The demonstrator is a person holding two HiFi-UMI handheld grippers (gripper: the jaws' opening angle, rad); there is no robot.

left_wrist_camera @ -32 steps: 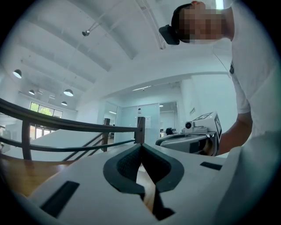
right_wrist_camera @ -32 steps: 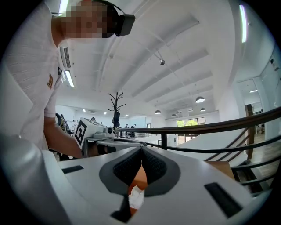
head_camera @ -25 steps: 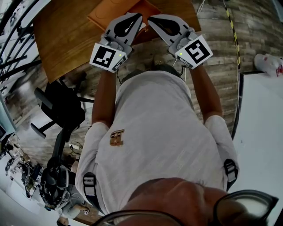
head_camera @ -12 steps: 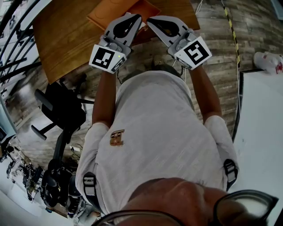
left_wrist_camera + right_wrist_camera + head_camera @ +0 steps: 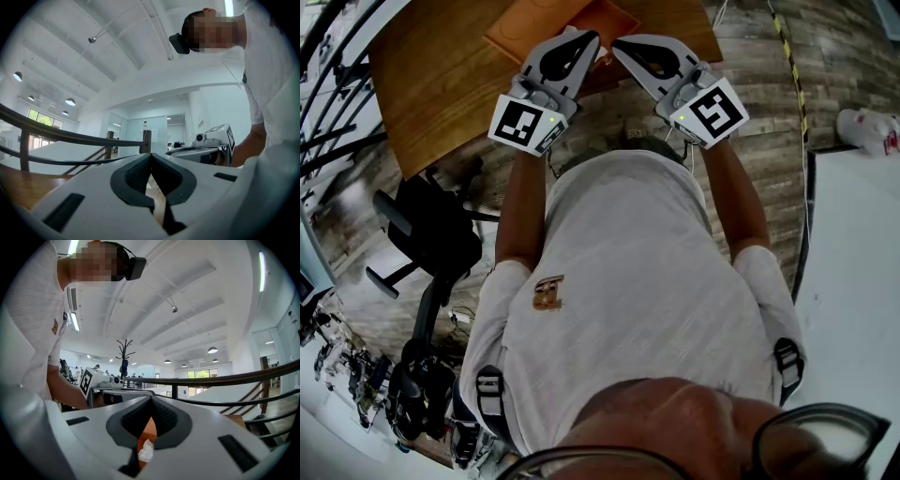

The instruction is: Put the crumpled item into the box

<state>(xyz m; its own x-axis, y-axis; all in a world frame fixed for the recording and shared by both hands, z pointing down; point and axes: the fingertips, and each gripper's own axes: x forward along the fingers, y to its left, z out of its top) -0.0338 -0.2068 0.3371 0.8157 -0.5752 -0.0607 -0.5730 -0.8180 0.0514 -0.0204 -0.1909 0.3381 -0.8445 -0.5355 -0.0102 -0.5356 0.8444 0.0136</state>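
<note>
An orange box (image 5: 546, 26) lies on the wooden table (image 5: 441, 84) at the top of the head view. My left gripper (image 5: 587, 37) and right gripper (image 5: 619, 43) are held side by side at the table's near edge and point at the box. Both have their tips pressed together, with nothing between them. In the right gripper view the shut gripper (image 5: 151, 397) leaves a slot lower down. Through it I see the orange box (image 5: 149, 427) and a white crumpled item (image 5: 146, 451). The left gripper (image 5: 151, 154) is likewise shut. The head view hides the crumpled item behind the grippers.
A black office chair (image 5: 431, 234) stands on the plank floor to the left of the person. A white table (image 5: 853, 281) fills the right side, with a white object (image 5: 867, 131) beyond it. A dark railing (image 5: 225, 380) runs behind the table.
</note>
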